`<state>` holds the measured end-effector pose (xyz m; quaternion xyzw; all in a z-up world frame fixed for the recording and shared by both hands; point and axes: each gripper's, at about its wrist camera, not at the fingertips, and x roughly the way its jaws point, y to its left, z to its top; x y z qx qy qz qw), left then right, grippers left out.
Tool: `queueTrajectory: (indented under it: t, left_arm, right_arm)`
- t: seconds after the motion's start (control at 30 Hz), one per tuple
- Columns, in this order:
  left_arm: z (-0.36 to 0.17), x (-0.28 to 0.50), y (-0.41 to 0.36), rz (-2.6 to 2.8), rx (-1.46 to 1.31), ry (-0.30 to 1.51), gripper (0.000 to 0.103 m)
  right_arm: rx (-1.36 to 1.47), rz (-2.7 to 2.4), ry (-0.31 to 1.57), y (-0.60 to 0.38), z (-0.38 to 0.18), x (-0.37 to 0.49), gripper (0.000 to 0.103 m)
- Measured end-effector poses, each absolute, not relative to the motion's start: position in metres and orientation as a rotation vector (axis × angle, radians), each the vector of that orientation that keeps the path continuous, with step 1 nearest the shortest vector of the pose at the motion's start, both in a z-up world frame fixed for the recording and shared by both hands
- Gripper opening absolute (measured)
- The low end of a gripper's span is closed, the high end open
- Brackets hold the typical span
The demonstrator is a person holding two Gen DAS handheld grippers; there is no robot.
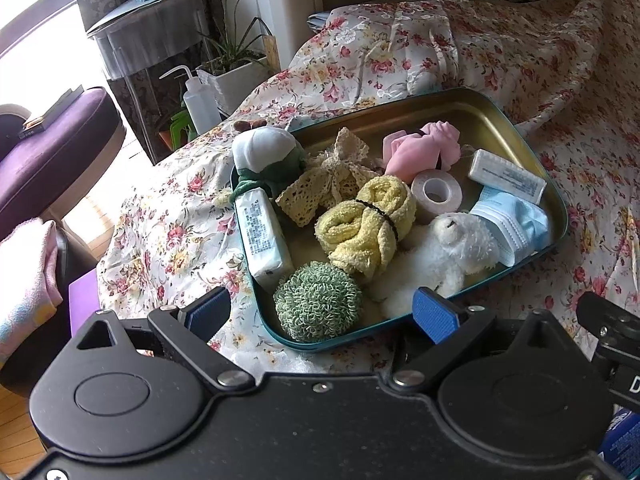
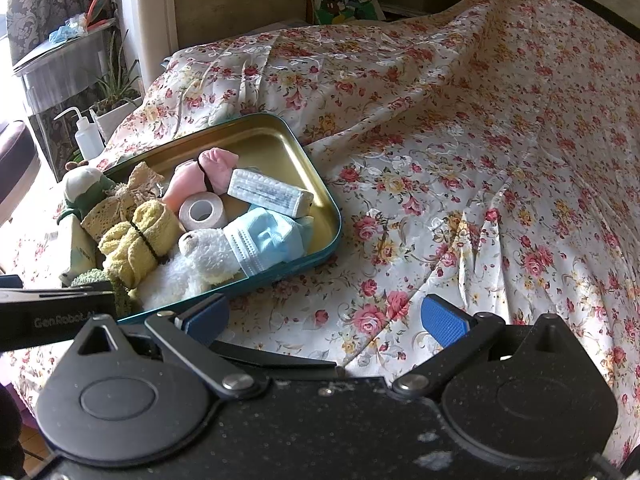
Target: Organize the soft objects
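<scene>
Daylight from blown-out window (image 1: 36, 40) at left; soft shadows, sharp centre, fisheye warp at edges

Bare bedspread (image 2: 480, 184) right of crowded tray (image 2: 320, 192)

Left gripper (image 1: 324, 314) and right gripper (image 2: 326, 318) both held level, side by side, jaws spread wide, blue pads (image 1: 434, 314) empty, pointing forward.

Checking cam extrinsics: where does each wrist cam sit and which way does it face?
Left wrist: above the near rim of the teal metal tray, facing over it; open left tool, the right tool's edge at right.
Right wrist: right of the tray, facing the floral bedspread; open right tool, the left tool's body at left.
Shared: tray, white plush toy.
</scene>
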<state>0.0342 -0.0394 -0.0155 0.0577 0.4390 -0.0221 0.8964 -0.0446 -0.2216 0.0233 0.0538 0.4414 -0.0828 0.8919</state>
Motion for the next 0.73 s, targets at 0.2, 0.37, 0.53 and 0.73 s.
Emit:
queueTrajectory:
  t: [0.2,0.37,0.53,0.73]
  left_arm:
    - [-0.0152,0.0338,-0.0395,-0.048,0.119,0.911,0.095]
    - [-0.0153,0.0337,-0.0393,-0.049,0.119,0.911,0.095]
    - [-0.0147,0.0335,-0.0394,-0.048,0.118,0.909,0.095]
    - [-0.0141,0.0334,-0.0398,-0.052,0.119,0.908,0.095]
  right_arm:
    - [0.111,-0.172,0.916,-0.2215,0.0234,-0.0446,0.103]
    - [0.110,-0.173,0.917,-0.2210,0.0230,-0.0448,0.103]
    - [0.107,-0.170,0.919,-0.2185,0.0222,-0.0457,0.103]
    - [0.103,-0.165,0.925,-0.2168,0.0201,-0.0462,0.103]
